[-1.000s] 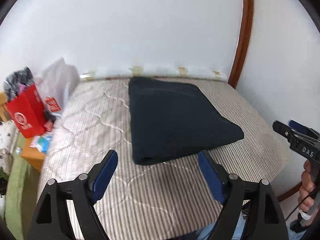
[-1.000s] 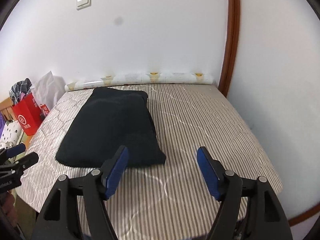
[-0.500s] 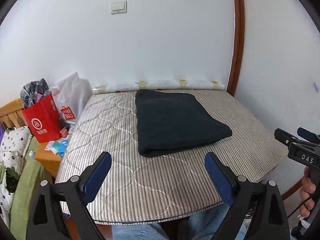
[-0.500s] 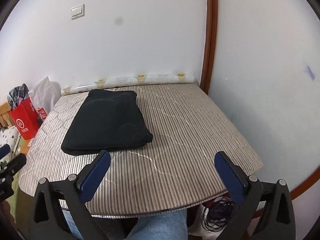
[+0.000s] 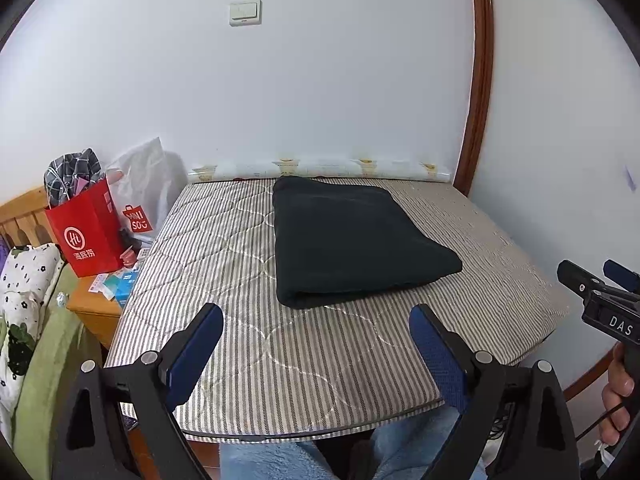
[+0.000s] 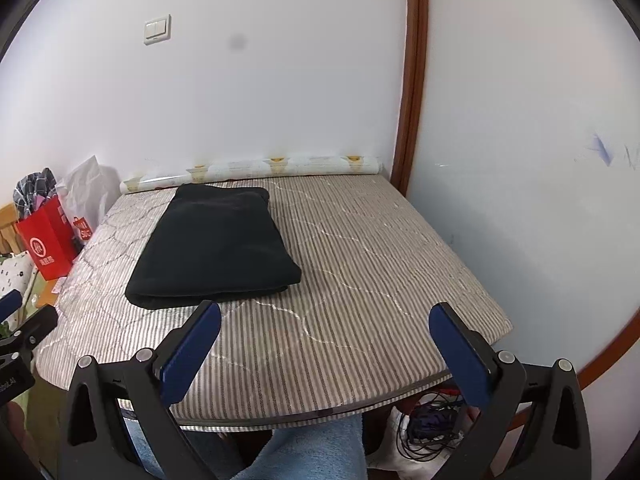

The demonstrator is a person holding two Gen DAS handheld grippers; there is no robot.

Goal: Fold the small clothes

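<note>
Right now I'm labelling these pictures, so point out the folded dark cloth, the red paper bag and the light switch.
folded dark cloth (image 5: 352, 240), left wrist view, middle of its top face
red paper bag (image 5: 86, 236), left wrist view, front panel by the logo
light switch (image 6: 157, 29), right wrist view, centre of the plate

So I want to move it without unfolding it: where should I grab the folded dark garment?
Take the dark garment at its thick rounded fold edge nearest you, coming in low from the front; that doubled edge bulges off the striped mattress and holds the layers together.

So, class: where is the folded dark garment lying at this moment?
The folded dark garment lies flat on the striped mattress, centre in the left wrist view and left of centre in the right, its far end near the patterned roll.
</note>
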